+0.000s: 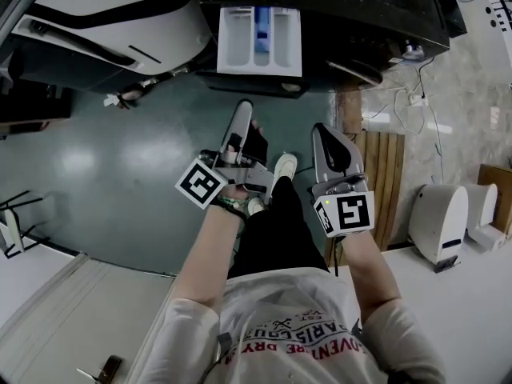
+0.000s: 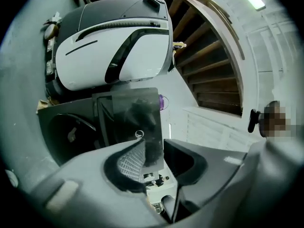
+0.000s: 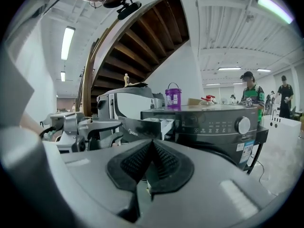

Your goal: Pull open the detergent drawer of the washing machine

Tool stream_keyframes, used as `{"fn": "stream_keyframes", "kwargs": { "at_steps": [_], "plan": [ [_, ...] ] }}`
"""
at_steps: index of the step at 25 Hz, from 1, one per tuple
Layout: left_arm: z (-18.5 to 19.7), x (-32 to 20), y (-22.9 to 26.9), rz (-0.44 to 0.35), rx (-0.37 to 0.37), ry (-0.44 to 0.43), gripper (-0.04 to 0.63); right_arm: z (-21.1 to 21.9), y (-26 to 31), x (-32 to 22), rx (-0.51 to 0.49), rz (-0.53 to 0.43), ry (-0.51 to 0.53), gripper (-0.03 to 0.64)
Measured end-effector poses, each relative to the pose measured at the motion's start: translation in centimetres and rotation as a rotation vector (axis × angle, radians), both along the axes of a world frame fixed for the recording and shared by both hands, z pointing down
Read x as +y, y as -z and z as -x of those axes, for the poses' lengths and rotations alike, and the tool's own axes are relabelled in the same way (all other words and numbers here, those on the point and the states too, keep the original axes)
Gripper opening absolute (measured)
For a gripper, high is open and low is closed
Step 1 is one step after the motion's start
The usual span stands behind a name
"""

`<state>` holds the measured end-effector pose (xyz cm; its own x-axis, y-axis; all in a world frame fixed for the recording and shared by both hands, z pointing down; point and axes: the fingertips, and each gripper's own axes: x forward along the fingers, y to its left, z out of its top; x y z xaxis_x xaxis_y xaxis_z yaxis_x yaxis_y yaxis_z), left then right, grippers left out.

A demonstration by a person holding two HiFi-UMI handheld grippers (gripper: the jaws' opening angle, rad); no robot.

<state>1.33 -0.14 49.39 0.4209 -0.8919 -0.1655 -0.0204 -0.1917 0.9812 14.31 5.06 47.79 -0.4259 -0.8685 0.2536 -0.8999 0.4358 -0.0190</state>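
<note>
Head view, detergent drawer (image 1: 260,42): pulled out from the front of the dark washing machine (image 1: 360,22), top left of its panel.
Head view, compartments: side by side in a white tray; the middle one is blue inside.
Head view, left gripper (image 1: 242,109): in front of the washing machine, pointing at the drawer, apart from it.
Head view, right gripper (image 1: 323,133): beside the left one, farther from the machine.
Left gripper view, fingers: narrowly parted, nothing pressed between them.
Left gripper view, drawer (image 2: 135,118): its dark front panel stands just beyond the fingertips, out from the washing machine (image 2: 66,127).
Right gripper view, fingers: tips closed together, nothing between them.
Right gripper view, drawer (image 3: 142,127): open at the machine's upper left, well ahead of the fingers.
Right gripper view, purple tub (image 3: 173,97): on top of the washing machine (image 3: 213,125); contents cannot be seen.
</note>
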Motion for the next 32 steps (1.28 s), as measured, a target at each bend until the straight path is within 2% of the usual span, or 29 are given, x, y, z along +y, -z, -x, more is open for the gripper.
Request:
{"fn": "stream_keyframes", "kwargs": {
  "at_steps": [4, 8, 12, 15, 20, 22, 24, 28, 30, 32],
  "plan": [
    [0.8, 0.4, 1.6, -0.008, -0.043, -0.002, 0.003, 0.4, 2.0, -0.2, -0.02, -0.009, -0.012, 0.002],
    [1.4, 0.8, 4.0, -0.029, -0.125, -0.011, 0.002, 0.7, 4.4, 0.1, -0.012, -0.019, 0.0, 0.002],
    [1.9, 0.8, 6.9, -0.086, -0.378, -0.045, 0.001, 0.9, 6.7, 0.2, -0.006, -0.027, 0.004, 0.002],
    [2.2, 0.7, 9.2, -0.143, -0.534, -0.068, 0.0, 1.7, 8.0, 0.1, 0.007, -0.035, 0.025, 0.002],
    [1.1, 1.9, 14.2, -0.315, -0.871, -0.123, 0.0, 2.9, 11.0, 0.0, 0.016, -0.068, 0.047, 0.002],
    [1.0, 2.4, 15.9, -0.362, -0.961, -0.121, 0.0, 3.0, 12.3, -0.1, 0.015, -0.086, 0.05, 0.002],
    [1.6, 2.5, 17.0, -0.371, -1.066, -0.101, 0.0, 3.2, 13.6, -0.1, 0.017, -0.101, 0.054, 0.002],
    [2.6, 2.9, 19.1, -0.4, -1.389, -0.083, 0.002, 3.4, 16.0, 0.3, 0.03, -0.131, 0.066, 0.002],
    [2.3, 3.4, 20.5, -0.459, -1.496, -0.083, 0.002, 3.6, 17.0, 0.8, 0.027, -0.146, 0.071, 0.002],
    [1.6, 4.3, 22.0, -0.535, -1.566, -0.091, 0.002, 3.8, 17.9, 1.2, 0.021, -0.155, 0.071, 0.002]
  ]
}}
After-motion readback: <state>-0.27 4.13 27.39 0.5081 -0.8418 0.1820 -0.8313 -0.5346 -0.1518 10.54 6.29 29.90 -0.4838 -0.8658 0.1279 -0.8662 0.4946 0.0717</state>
